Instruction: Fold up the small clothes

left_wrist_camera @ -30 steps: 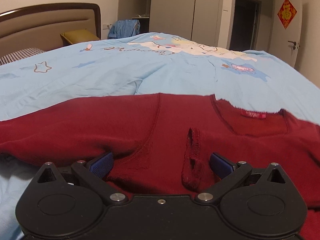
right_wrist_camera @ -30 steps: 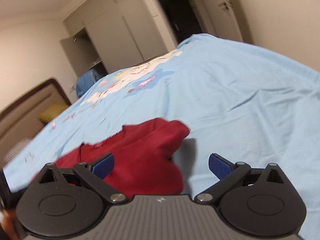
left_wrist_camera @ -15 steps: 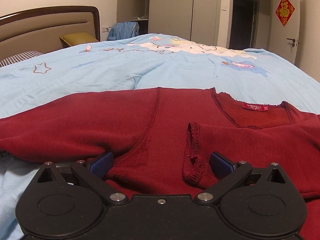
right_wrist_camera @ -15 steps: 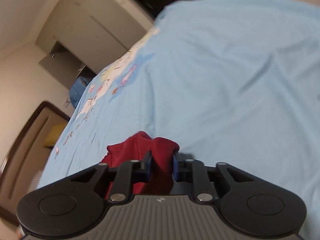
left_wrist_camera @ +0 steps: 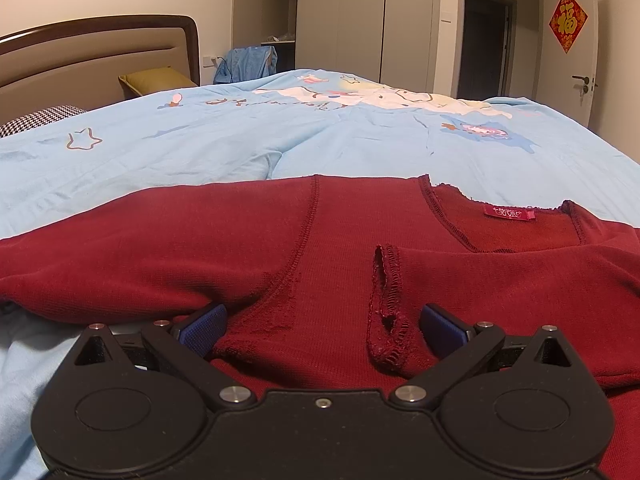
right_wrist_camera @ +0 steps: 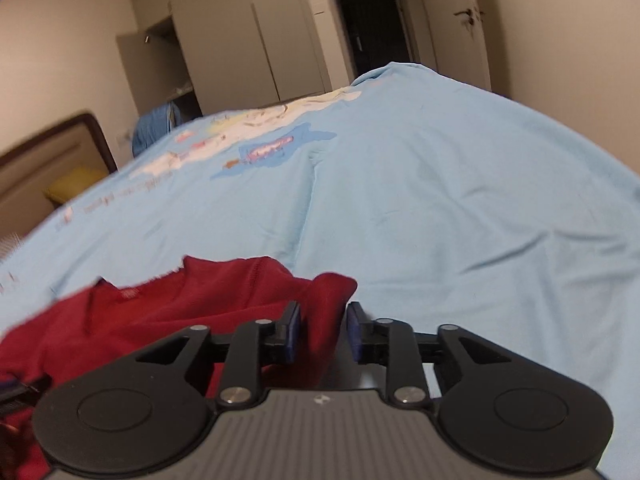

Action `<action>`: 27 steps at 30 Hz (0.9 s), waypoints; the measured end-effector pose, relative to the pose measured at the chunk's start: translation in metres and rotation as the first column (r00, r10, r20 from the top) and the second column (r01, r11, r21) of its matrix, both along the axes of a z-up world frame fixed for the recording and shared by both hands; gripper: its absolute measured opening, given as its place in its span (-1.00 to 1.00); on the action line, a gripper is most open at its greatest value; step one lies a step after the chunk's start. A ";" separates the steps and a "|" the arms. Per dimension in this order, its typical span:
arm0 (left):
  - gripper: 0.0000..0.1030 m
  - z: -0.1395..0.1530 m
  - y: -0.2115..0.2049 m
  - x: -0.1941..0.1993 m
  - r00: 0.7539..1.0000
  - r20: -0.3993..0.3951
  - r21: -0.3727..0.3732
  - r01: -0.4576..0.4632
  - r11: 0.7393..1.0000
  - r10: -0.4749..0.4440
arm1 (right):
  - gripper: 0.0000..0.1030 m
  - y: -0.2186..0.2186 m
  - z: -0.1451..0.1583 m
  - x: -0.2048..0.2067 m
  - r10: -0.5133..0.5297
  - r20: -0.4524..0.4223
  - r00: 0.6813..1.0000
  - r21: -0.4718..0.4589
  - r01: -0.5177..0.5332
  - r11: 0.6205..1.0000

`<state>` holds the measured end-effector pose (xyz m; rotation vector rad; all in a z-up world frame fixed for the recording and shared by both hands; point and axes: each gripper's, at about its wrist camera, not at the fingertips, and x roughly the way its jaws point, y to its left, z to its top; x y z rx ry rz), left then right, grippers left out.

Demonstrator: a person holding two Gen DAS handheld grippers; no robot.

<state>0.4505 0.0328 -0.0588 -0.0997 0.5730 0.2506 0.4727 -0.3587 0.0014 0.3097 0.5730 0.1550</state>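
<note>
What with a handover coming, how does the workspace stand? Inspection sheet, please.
Surface: light blue bedsheet, wrinkled, cartoon print.
Job's things: red sweater lying flat, one sleeve folded across its front.
Clutter: yellow pillow by the headboard.
Claws: left claw open wide over the sweater; right claw open, jaws have just been opening, a sweater fold between them.
Cables: nothing seen.
Surroundings: wardrobe, door, blue garment beyond the bed.

Light blue cartoon-print bedspread (left_wrist_camera: pixel 248 148) covers bed. Padded headboard (left_wrist_camera: pixel 80 60) left; mustard pillow (left_wrist_camera: pixel 154 80), houndstooth pillow (left_wrist_camera: pixel 40 118) below it. Blue garment (left_wrist_camera: pixel 248 62) beside grey wardrobe (left_wrist_camera: pixel 360 20). Red diamond decoration (left_wrist_camera: pixel 568 20) on door (left_wrist_camera: pixel 576 76).
</note>
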 end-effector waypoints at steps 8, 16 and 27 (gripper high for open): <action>0.99 0.000 0.000 -0.001 1.000 0.001 0.000 0.000 1.000 0.000 | 0.08 -0.003 -0.019 -0.043 0.082 -0.066 0.994 0.147 -0.071 0.987; 0.99 0.003 0.001 0.001 1.000 -0.012 -0.005 0.004 1.000 -0.004 | -0.73 0.006 -0.018 -0.063 -0.020 -0.115 0.993 0.159 0.038 0.986; 0.99 0.041 0.014 -0.043 0.992 -0.082 -0.013 0.093 0.996 -0.093 | -0.01 0.009 0.001 -0.087 -0.020 -0.093 0.995 0.169 0.036 0.985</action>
